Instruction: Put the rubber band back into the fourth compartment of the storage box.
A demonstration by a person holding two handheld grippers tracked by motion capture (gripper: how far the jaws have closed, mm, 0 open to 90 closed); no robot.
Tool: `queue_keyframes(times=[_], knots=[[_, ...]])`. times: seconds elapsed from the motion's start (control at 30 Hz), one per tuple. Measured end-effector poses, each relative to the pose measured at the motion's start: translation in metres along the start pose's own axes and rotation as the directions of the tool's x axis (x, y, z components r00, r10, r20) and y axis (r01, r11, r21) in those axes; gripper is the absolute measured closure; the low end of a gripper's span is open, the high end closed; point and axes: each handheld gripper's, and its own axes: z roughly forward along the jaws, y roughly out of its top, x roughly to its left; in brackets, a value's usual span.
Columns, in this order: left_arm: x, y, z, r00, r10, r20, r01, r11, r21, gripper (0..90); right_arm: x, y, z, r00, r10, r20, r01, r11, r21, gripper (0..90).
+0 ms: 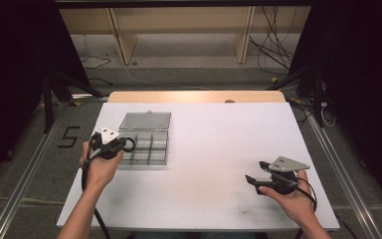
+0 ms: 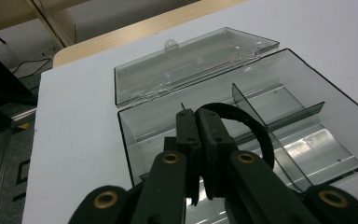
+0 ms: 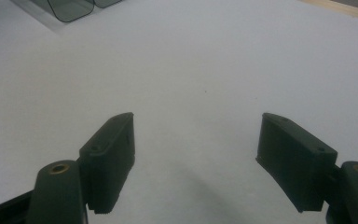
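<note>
While the left gripper [image 2: 200, 140] pinches a black ring [image 2: 254, 128], the open box [image 1: 144, 147] waits.
Ring hovers over the box's 9 o'clock side, not yet dropped; right gripper [image 1: 255, 173] idles wide, empty, on the desk [image 1: 219, 144].

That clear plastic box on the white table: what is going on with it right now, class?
A person holds a tool in each hand. The left tool is shut on a black loop, held over the near left compartment of the clear divided box, whose lid lies open behind it. The compartments look empty. The right tool is open, with nothing between its jaws, over bare white table well to the right of the box.
</note>
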Motion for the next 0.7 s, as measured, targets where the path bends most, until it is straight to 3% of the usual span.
queue_keyframes(times=[0.7], knots=[[0.012, -0.009, 0.005, 0.9993, -0.003, -0.037, 0.004, 0.9998, 0.019, 86.7, 0.0, 0.0, 0.0, 1.0, -0.002, 0.001, 0.002, 1.0, 0.0, 28.3]])
